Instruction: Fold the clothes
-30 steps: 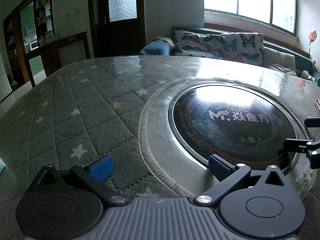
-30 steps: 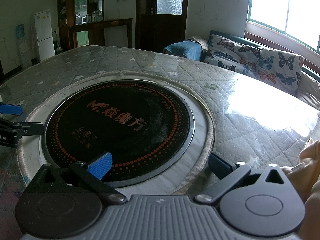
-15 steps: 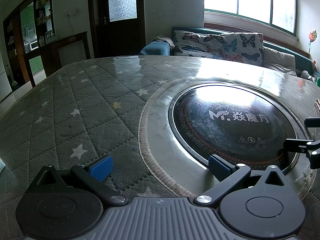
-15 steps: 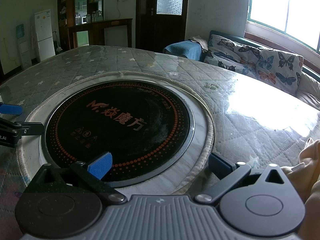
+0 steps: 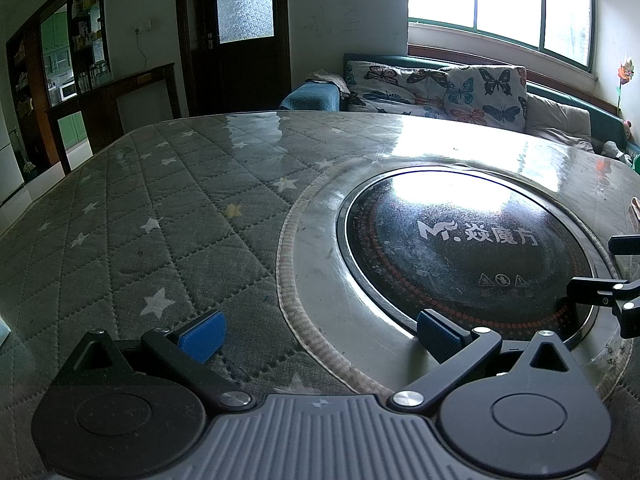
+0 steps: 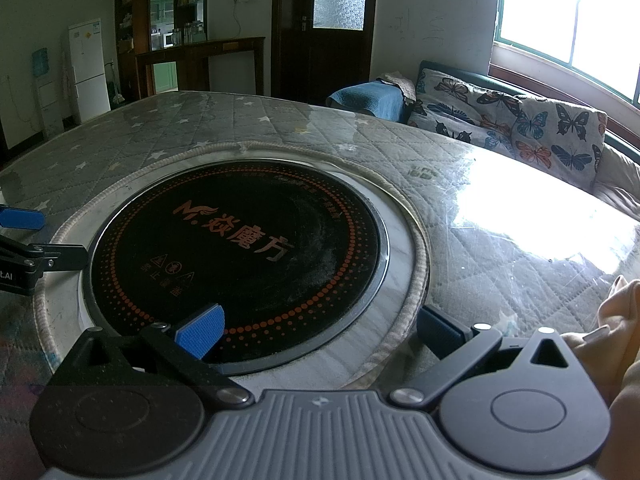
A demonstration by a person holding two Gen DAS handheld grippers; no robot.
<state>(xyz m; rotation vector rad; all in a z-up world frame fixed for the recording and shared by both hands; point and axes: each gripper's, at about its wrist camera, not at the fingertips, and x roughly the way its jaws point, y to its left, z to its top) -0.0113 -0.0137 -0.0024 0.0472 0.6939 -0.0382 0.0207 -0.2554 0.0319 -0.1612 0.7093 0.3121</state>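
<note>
Both grippers idle, nothing grabbed. Left gripper (image 5: 320, 330) sits low over the grey star-quilted table cover under glass (image 5: 160, 208), blue-padded jaws spread wide, empty. Right gripper (image 6: 320, 328) same: jaws wide, empty, parked over the round black induction cooktop (image 6: 240, 248) set in the table centre. Looks like a neutral ready pose, jaws pre-opened for a pinch. The clothes: only a crumpled peach-beige fabric garment (image 6: 616, 320) visible, on the table just right of the right gripper, unfolded. Left view shows no garment. Folding not started; the right gripper is nearest for first pick.
</note>
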